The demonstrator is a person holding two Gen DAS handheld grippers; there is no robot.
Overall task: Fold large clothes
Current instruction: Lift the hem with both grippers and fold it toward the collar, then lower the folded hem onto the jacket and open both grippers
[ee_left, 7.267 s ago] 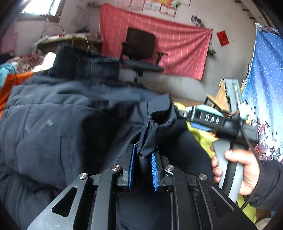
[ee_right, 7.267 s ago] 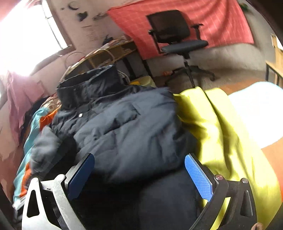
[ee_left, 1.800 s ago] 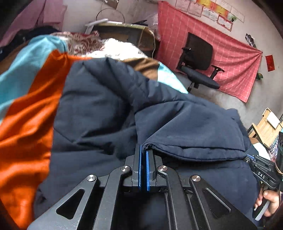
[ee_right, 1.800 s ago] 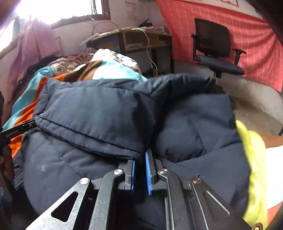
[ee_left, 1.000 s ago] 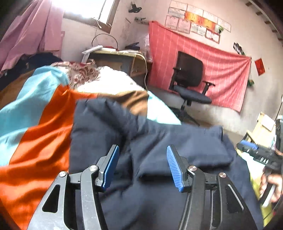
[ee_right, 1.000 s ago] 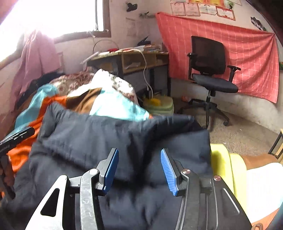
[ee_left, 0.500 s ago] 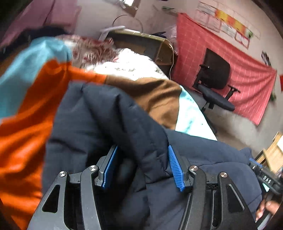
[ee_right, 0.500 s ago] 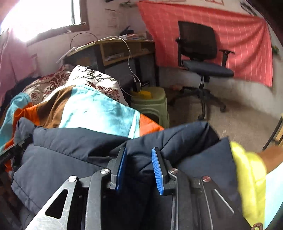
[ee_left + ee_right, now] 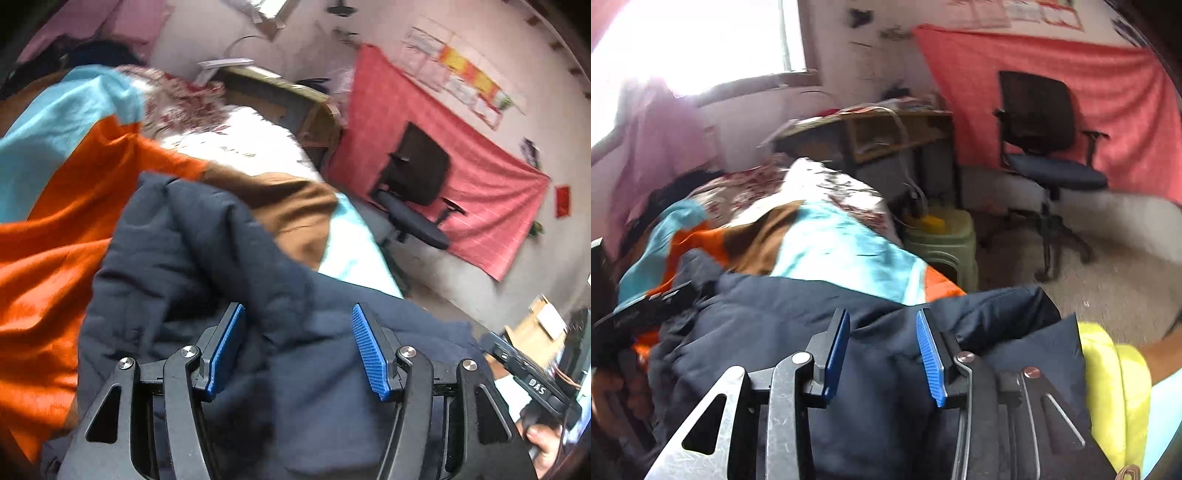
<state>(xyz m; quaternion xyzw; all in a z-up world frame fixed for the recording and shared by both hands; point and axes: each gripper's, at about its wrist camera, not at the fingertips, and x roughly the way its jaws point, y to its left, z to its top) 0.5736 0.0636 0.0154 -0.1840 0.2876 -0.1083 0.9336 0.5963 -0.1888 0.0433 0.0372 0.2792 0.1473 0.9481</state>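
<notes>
Left wrist view: we found the left gripper (image 9: 297,350) spread wide, its blue pads (image 9: 369,354) standing either side of a raised ridge of the dark blue jacket (image 9: 184,251), with nothing clamped. The jacket lay bunched on the orange, teal and brown blanket (image 9: 48,221) covering the bed. The right-hand tool (image 9: 532,380) and part of the person's hand showed at the lower right edge.

We judged that closing here risked catching only the top layer of padding, so the fold beneath would slide apart when lifted.

Right wrist view: we found the right gripper (image 9: 882,354) partly open, straddling a hump at the jacket's far edge (image 9: 997,306), again holding nothing. A yellow garment (image 9: 1108,376) lay touching the jacket on the right. An office chair (image 9: 1045,147) and a green stool (image 9: 942,236) stood beyond the bed.

We judged that a careless bite could draw in the yellow garment, and uneven grips between the two tools would skew the fold. The blurred picture suggested motion, which could spoil the aim.
</notes>
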